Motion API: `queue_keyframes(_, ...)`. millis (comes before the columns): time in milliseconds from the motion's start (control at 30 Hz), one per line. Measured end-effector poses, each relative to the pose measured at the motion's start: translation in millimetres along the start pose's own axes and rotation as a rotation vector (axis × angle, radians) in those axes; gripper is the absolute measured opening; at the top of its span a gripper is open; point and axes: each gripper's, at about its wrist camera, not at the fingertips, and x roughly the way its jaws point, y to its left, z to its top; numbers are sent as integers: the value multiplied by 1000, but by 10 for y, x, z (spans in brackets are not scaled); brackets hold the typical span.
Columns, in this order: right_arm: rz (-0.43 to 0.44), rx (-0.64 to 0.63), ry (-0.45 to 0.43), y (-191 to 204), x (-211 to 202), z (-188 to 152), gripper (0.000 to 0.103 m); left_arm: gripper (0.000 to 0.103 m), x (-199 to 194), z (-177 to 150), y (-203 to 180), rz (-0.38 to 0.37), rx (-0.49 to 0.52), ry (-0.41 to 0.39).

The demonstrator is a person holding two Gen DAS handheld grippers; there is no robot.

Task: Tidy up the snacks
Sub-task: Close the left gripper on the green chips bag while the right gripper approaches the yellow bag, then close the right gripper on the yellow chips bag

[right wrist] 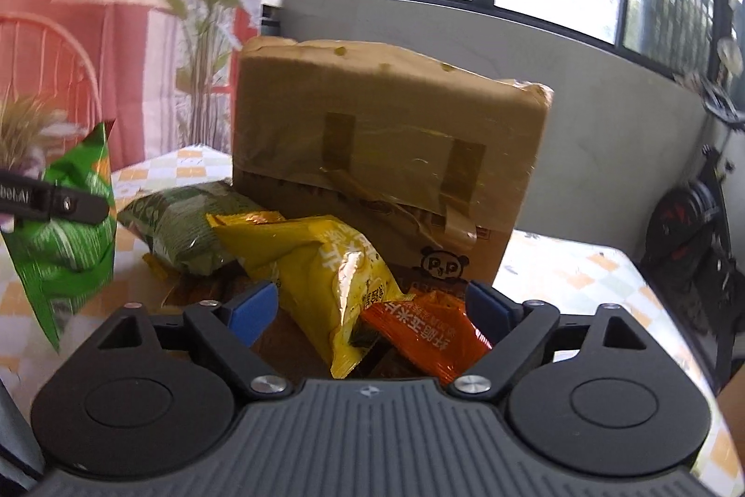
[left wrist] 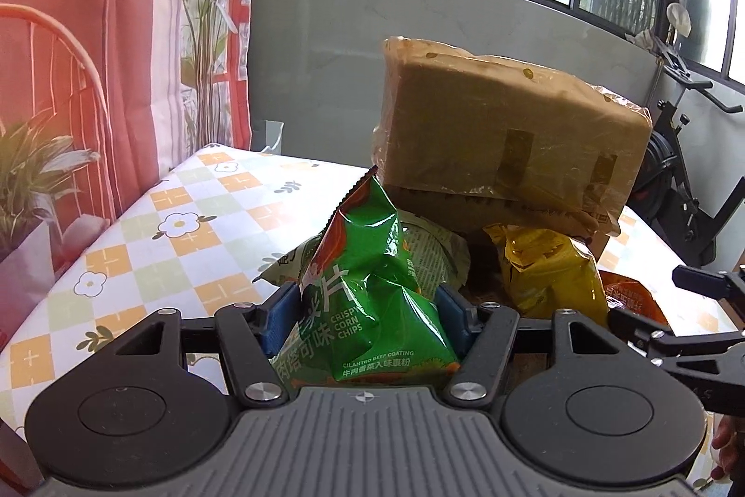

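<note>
Green chip bag (left wrist: 372, 292) clamped between the blue pads (left wrist: 279, 317) of the left gripper (left wrist: 368, 310), at mid-frame in the left wrist view, lifted off the table (left wrist: 153, 236). Print reads "CRISPY CORN CHIPS" and "CILANTRO BEEF COATING", with Chinese characters beside it.

Behind it at 12 o'clock, a pale green packet (left wrist: 435, 252) lies on the table, its print too small to read. At 2 o'clock a yellow bag (left wrist: 549, 278), and past it at 3 o'clock an orange packet (left wrist: 628, 299).

Right gripper (right wrist: 372, 306): jaws wide, pads touching nothing, the yellow bag and orange packet lying between them. Both carry Chinese lettering only. Whether the pads brush the foil is hard to judge from this angle.

Taped cardboard box (right wrist: 386, 152) stands at 12 o'clock behind the pile, a small panda logo, seemingly lettered "PP", near its lower edge. Table cloth is checked orange and green with white flowers.
</note>
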Motion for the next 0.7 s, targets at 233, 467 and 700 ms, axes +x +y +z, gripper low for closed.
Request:
queue_keyframes(233, 98, -174, 28, 168, 349, 141, 80, 66, 32, -34, 55, 14, -25, 7)
queue_keyframes(467, 102, -221, 87, 291, 787, 196, 80, 66, 57, -56, 83, 12, -29, 13)
queue_keyframes(700, 90, -131, 60, 254, 797, 159, 60, 66, 95, -79, 89, 12, -27, 29)
